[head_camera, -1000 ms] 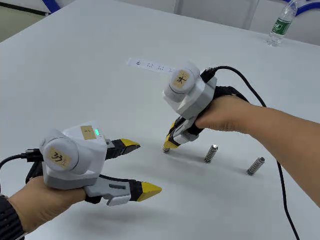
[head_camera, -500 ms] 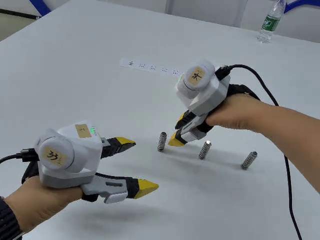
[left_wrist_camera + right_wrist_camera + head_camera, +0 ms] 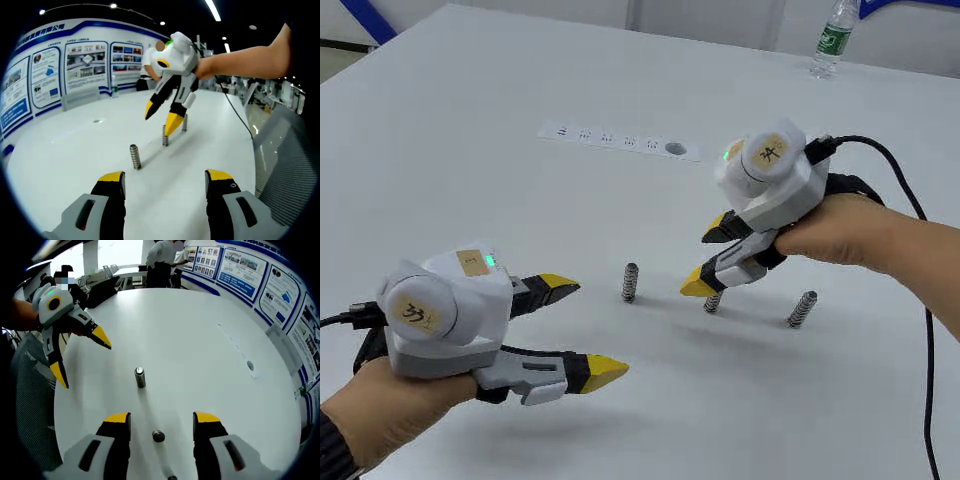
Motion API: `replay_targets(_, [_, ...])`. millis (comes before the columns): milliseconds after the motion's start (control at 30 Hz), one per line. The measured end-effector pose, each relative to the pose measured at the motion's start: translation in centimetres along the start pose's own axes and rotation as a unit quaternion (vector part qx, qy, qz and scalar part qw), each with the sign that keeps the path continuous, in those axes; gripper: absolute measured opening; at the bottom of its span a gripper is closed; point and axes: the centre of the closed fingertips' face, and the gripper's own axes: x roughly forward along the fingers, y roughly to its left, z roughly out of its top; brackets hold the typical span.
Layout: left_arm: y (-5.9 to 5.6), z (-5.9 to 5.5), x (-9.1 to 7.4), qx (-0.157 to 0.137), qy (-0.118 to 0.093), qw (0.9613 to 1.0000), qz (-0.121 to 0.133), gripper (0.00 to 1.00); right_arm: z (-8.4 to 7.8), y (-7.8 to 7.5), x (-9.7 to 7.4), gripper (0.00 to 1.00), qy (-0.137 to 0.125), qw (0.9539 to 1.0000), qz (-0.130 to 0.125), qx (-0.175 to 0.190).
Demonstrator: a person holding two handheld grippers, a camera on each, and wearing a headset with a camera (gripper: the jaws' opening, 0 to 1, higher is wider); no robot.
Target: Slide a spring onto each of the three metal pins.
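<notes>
Three short metal pins stand in a row on the white table, each with a coiled spring around it: the left one (image 3: 630, 282), the middle one (image 3: 712, 301) and the right one (image 3: 802, 308). My right gripper (image 3: 705, 260) hovers open just above the middle pin, holding nothing. In the right gripper view (image 3: 161, 417) that pin's top (image 3: 158, 436) lies between the jaws and the left pin (image 3: 140, 377) stands farther off. My left gripper (image 3: 585, 328) is open and empty, left of the row. In the left gripper view (image 3: 165, 176) it faces the nearest sprung pin (image 3: 134, 156).
A white power strip (image 3: 620, 140) lies across the table behind the pins. A water bottle (image 3: 832, 40) stands at the far edge. A black cable (image 3: 910, 200) trails from the right gripper along the right side. Chairs and people are beyond the table.
My right gripper has let go at the left pin, risen and moved right over the middle pin, its jaws now apart. A spring now shows on the left pin. The left gripper stayed put.
</notes>
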Motion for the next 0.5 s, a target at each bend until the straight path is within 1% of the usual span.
replay_targets(67, [0.0, 0.0, 0.0, 0.0, 0.0, 1.0, 0.0, 0.66, -0.3, -0.1, -0.3, 0.53, -0.002, 1.0, -0.004, 0.004])
replay_targets(300, [0.2, 0.1, 0.0, 0.0, 0.002, 1.0, 0.002, 0.66, -1.1, -0.9, -1.7, 0.61, -0.028, 0.999, -0.024, 0.024])
replay_targets(500, [0.5, 0.1, -0.1, -0.002, 0.004, 1.0, 0.007, 0.67, -2.4, -1.8, -3.2, 0.66, -0.046, 0.9972, -0.044, 0.038])
